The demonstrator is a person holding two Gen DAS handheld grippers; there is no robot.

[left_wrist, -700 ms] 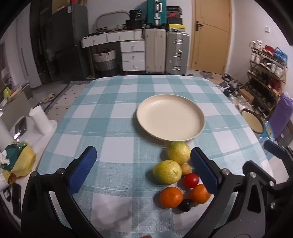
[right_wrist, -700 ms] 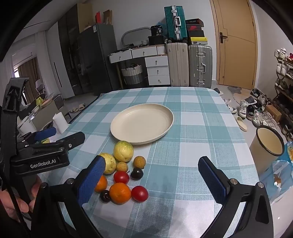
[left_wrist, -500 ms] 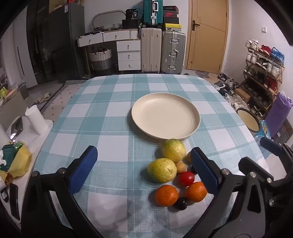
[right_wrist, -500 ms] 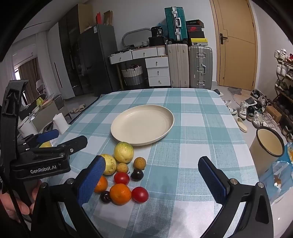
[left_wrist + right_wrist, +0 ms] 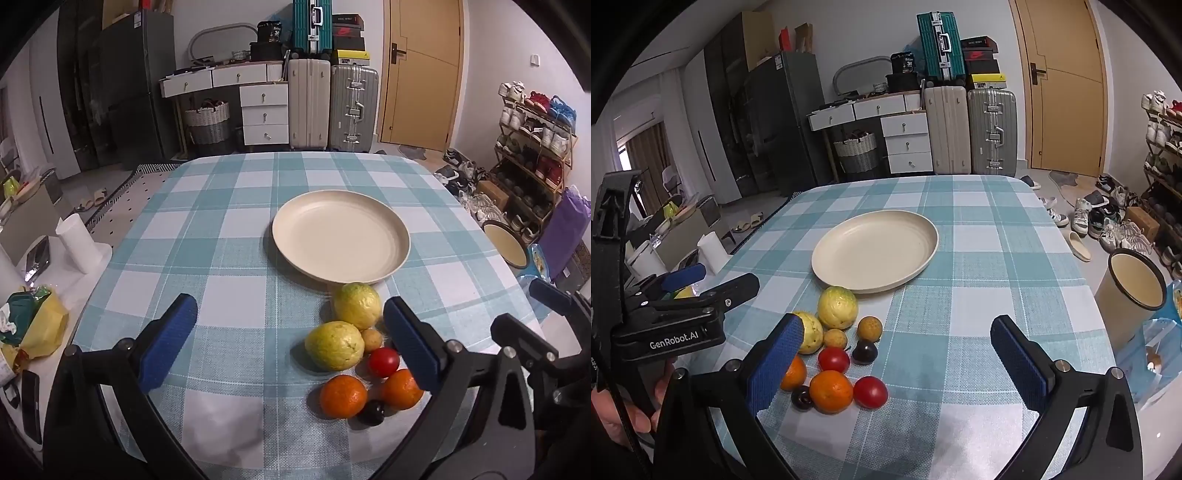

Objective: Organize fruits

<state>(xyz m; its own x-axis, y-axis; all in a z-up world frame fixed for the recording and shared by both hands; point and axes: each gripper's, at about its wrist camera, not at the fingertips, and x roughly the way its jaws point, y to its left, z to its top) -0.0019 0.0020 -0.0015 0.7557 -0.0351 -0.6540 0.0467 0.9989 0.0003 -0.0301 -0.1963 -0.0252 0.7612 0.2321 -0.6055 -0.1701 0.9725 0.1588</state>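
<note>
An empty cream plate [image 5: 340, 236] [image 5: 875, 249] sits mid-table on the checked cloth. In front of it lies a cluster of fruit: two yellow-green guavas [image 5: 357, 305] [image 5: 837, 307], two oranges [image 5: 343, 396] [image 5: 830, 390], red tomatoes [image 5: 383, 362] [image 5: 870, 391], small brown fruits [image 5: 869, 327] and dark plums [image 5: 864, 352]. My left gripper [image 5: 290, 341] is open and empty, above the near table, the fruit by its right finger. My right gripper [image 5: 899, 363] is open and empty, above the fruit's right side.
The table's left edge borders a side surface with a paper roll [image 5: 75, 243] and a yellow bag [image 5: 44, 325]. A cream bin [image 5: 1132, 295] stands on the floor right of the table. Suitcases and drawers stand behind, a shoe rack at the right.
The left gripper has drifted slightly left, so the fruit and plate sit more to the right in its view. The right gripper has barely moved. Both stay open.
</note>
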